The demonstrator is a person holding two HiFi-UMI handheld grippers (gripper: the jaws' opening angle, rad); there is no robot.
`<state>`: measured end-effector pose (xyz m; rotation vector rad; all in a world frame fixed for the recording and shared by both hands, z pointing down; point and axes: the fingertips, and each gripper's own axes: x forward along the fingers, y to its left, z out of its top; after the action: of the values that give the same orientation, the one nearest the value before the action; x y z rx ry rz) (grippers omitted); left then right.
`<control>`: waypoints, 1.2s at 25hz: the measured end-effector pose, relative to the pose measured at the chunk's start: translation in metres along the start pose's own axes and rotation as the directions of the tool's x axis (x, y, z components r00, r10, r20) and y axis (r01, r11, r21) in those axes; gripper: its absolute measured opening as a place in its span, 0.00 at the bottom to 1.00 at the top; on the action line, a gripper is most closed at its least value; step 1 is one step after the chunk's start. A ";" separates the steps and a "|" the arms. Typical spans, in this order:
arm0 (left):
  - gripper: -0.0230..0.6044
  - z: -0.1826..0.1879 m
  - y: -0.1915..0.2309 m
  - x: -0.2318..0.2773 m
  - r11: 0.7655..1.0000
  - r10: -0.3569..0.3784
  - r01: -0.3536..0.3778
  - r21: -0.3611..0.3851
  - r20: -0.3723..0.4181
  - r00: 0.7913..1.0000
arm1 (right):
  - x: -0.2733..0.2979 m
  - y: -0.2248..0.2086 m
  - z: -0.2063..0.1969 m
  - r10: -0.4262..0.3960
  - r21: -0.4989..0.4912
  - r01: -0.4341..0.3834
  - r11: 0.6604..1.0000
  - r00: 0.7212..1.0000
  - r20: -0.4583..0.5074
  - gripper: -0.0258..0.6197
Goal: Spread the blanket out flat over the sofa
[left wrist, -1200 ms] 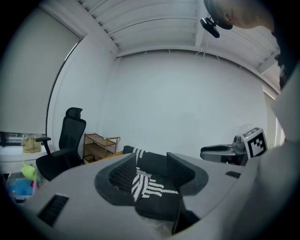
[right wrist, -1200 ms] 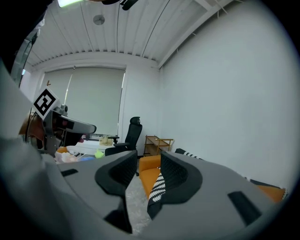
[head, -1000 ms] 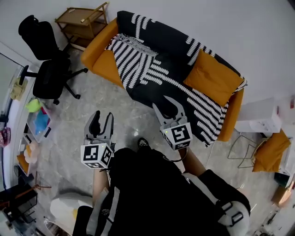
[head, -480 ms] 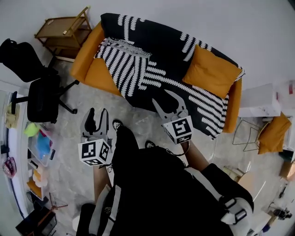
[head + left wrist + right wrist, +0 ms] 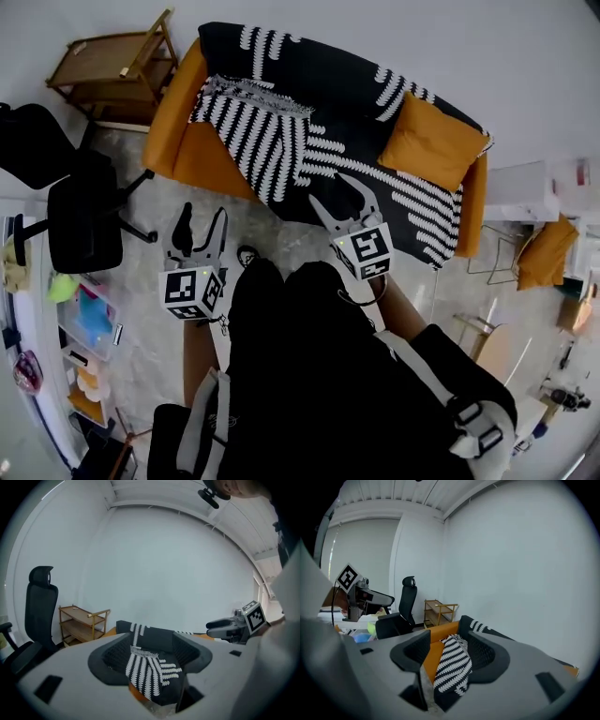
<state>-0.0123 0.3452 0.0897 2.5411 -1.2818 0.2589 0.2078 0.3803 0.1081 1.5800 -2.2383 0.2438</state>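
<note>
A chair (image 5: pixel 80 211) and a shelf (image 5: pixel 112 61) are standing left of the sofa (image 5: pixel 192 155), and the left gripper (image 5: pixel 203 217) is hovering off the sofa's left front corner, its jaws having just been opening and gaping on nothing. The blanket (image 5: pixel 309 141) is lying over the sofa's back and seat, bunching in a folded flap on the seat's left half and leaving the left front corner bare. The right gripper (image 5: pixel 328 187) is hovering before the middle of the front edge, its jaws likewise just opening, released and empty, while a cushion (image 5: pixel 431 141) is sitting on the blanket near the right end.
</note>
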 end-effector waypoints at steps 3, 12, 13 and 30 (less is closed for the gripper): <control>0.48 -0.004 0.034 0.010 1.000 0.008 -0.008 -0.019 -0.019 1.000 | 0.025 0.004 0.003 -0.010 0.000 0.010 1.000 1.000 -0.026 0.46; 0.52 -0.011 0.071 0.053 1.000 0.004 -0.006 -0.024 -0.077 0.997 | 0.085 -0.011 0.000 -0.004 0.019 0.006 1.000 0.996 -0.088 0.48; 0.52 -0.011 0.072 0.060 1.000 0.002 -0.004 -0.022 -0.083 0.997 | 0.093 -0.017 -0.004 -0.004 0.030 0.006 1.000 0.997 -0.083 0.48; 0.56 -0.117 0.132 0.267 0.993 0.085 -0.108 -0.042 -0.367 0.926 | 0.295 -0.149 -0.158 0.097 0.212 -0.036 0.977 0.953 -0.288 0.53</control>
<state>0.0352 0.1075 0.2982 2.2413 -1.2437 0.6682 0.2950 0.1297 0.3602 1.4529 -2.0841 0.7039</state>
